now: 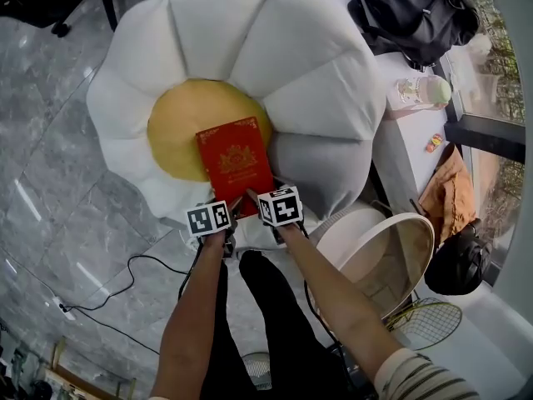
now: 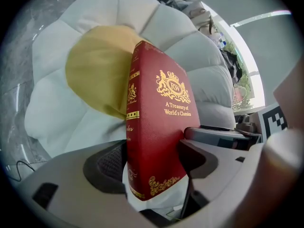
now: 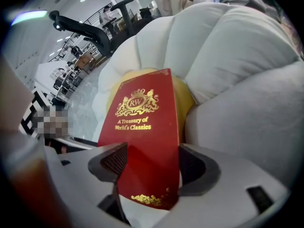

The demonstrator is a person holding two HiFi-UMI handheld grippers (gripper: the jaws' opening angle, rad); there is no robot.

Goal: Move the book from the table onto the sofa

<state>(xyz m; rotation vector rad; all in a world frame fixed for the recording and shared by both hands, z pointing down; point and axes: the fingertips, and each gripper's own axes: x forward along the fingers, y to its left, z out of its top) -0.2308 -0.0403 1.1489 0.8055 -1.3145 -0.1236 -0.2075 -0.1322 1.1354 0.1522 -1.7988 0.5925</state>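
Observation:
A red hardcover book with gold lettering is over the flower-shaped sofa, across its yellow centre and a white front petal. Both grippers hold the book's near edge. My left gripper is shut on the near left corner, and the left gripper view has the book standing on edge between the jaws. My right gripper is shut on the near right corner, with the cover between its pads. Whether the book rests on the cushion I cannot tell.
A round white side table stands right of my arms, with a racket and a dark bag beside it. A black backpack lies behind the sofa. A cable runs over the grey tiled floor at left.

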